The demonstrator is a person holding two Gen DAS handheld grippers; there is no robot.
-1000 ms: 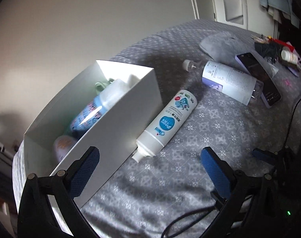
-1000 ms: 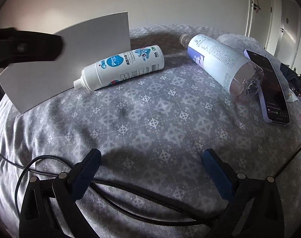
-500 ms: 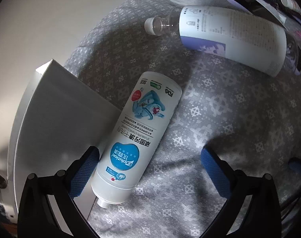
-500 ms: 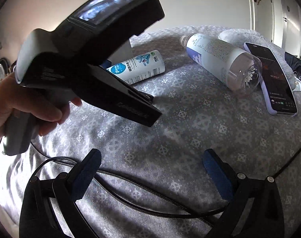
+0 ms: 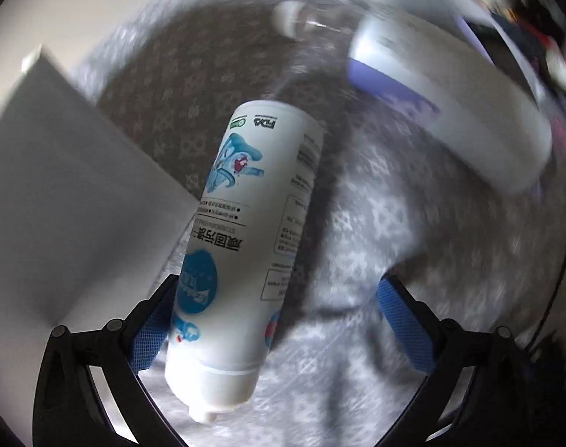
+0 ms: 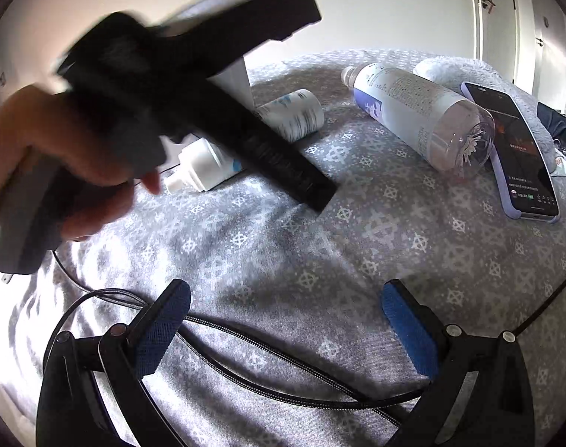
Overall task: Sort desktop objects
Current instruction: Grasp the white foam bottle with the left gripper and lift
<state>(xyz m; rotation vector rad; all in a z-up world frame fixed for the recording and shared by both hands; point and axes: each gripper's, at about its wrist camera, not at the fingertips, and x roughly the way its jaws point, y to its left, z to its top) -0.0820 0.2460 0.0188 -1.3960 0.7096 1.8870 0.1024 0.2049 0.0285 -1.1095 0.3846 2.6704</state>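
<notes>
left hand-held gripper (image 5: 275, 316) is spread wide around spray bottle (image 5: 253, 231), unclamped, beside box (image 5: 70, 201); right hand-held gripper (image 6: 283, 320) is held apart over bed (image 6: 320, 246).

Two handheld grippers, same build. Left gripper (image 5: 279, 320) — black plastic linkage arms, round silver-grey pivot screws, fingers faced with blue mesh-textured pads (image 5: 404, 326). Right gripper (image 6: 283, 329) alike: black arms, paired screws at each joint, blue woven pads (image 6: 409, 335). Seen from the right wrist camera, a bulky black body with a grey handle, wrapped by a bare hand (image 6: 78, 171) — no sleeve in view. Black braided cable (image 6: 283, 368) trailing below.
</notes>
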